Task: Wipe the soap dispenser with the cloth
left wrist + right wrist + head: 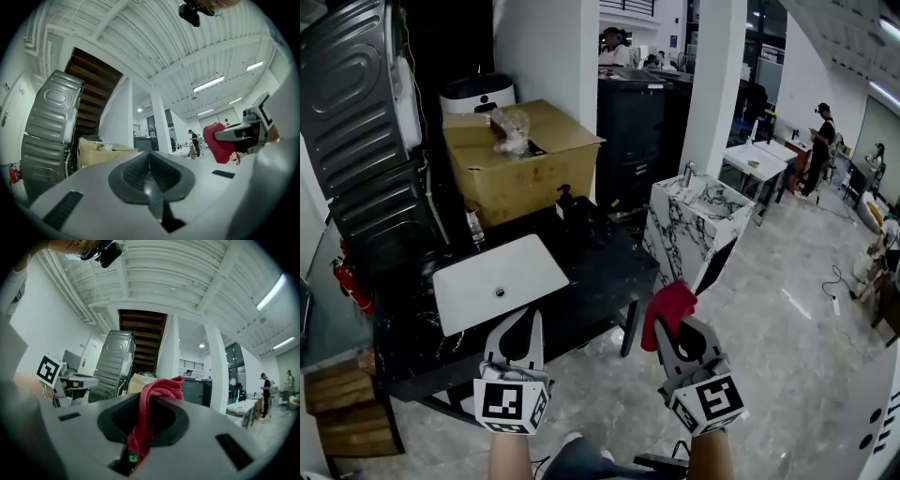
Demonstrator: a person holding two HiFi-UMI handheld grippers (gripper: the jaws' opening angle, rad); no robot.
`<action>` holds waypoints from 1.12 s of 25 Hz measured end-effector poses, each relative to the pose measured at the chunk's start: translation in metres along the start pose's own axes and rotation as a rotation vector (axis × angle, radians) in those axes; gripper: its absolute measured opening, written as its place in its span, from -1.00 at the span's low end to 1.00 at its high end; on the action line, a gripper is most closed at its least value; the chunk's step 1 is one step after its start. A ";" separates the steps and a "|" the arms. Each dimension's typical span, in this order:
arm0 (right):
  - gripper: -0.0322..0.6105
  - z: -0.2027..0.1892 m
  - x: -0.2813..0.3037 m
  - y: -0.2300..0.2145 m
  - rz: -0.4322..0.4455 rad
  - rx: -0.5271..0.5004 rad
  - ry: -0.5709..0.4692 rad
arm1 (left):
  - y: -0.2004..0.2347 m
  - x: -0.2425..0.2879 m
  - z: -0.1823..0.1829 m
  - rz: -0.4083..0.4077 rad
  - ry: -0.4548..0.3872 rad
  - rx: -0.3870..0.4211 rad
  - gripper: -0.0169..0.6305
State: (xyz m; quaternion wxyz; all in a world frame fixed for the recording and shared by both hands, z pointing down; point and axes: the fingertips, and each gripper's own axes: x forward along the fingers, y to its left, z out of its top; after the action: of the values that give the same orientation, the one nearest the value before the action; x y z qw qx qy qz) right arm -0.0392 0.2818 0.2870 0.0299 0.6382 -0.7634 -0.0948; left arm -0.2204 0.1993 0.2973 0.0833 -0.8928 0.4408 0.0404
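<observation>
The right claw [682, 328] clamps the red cloth [667, 307] — the left claw [525, 323] is pressed closed, holding nothing. The soap dispenser [566, 201] stands at the counter's [605, 270] far edge, behind the sink [469, 286].

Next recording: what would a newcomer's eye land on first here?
The red cloth, pinched in the right gripper at lower right of the head view, stands out in a dim scene. Next comes the white sink in the black counter, with the dark soap dispenser behind it by the cardboard box.
</observation>
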 end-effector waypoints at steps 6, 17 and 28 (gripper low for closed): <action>-0.76 -0.009 0.046 -0.028 0.047 0.041 0.016 | -0.001 0.061 -0.018 -0.057 0.036 0.034 -0.90; -0.74 -0.041 0.205 -0.117 0.089 0.094 0.027 | 0.061 0.224 -0.055 -0.039 0.004 -0.041 -0.90; -0.74 -0.079 0.329 -0.141 0.160 0.045 0.112 | 0.110 0.340 -0.116 -0.073 0.114 -0.171 -0.87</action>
State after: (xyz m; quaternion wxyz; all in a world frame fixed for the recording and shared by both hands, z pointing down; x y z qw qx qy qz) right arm 0.0503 -0.0731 0.3141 0.0658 0.5801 -0.8109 -0.0389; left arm -0.1015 -0.1531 0.3492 -0.0169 -0.9129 0.4071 0.0239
